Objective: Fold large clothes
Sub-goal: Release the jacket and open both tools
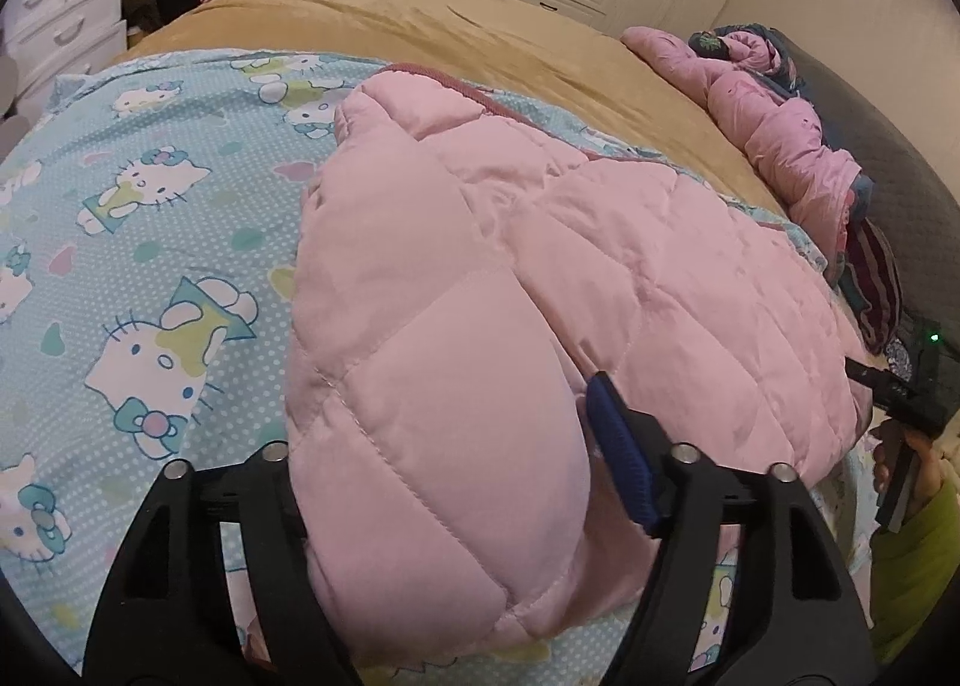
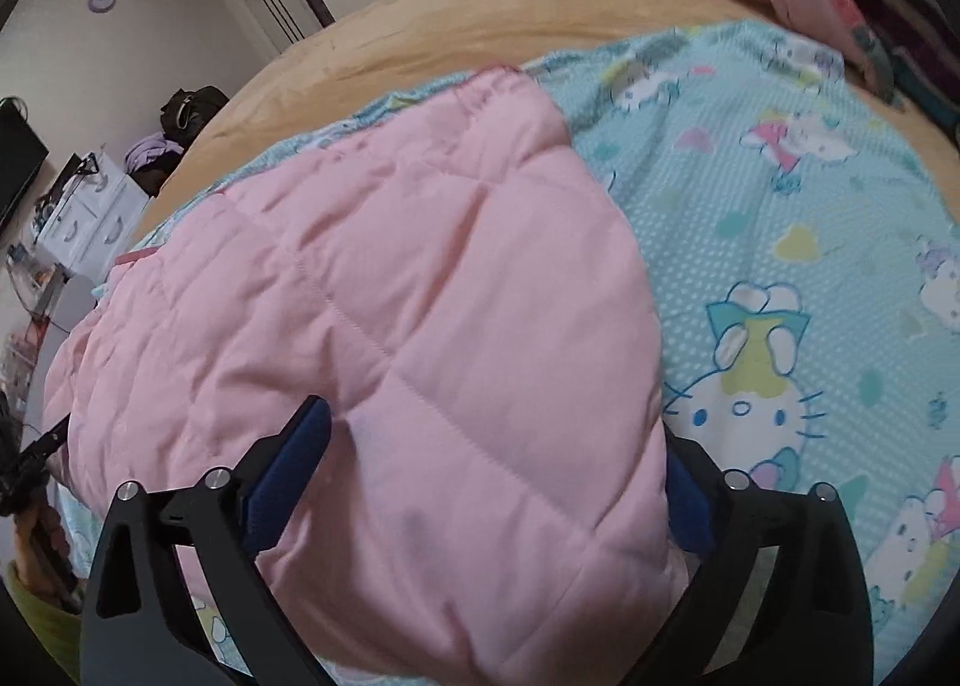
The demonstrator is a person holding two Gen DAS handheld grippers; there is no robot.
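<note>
Garment: your pink quilted jacket (image 1: 480, 278) lies folded on the cat-print sheet (image 1: 150, 242), over the tan bedspread (image 1: 420, 20).
Left gripper (image 1: 444, 476): jaws apart, straddling the jacket's near edge.
Right gripper (image 2: 492, 482): jaws wide apart, likewise.
Surroundings: second pink coat (image 1: 774, 116) at the headboard (well clear); white drawers (image 1: 54, 20).
Writing: none legible.

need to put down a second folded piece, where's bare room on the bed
Free: the cartoon sheet left of the pink jacket, the same sheet right of it, and the tan blanket beyond. Crowded: the clothes pile by the headboard.
</note>
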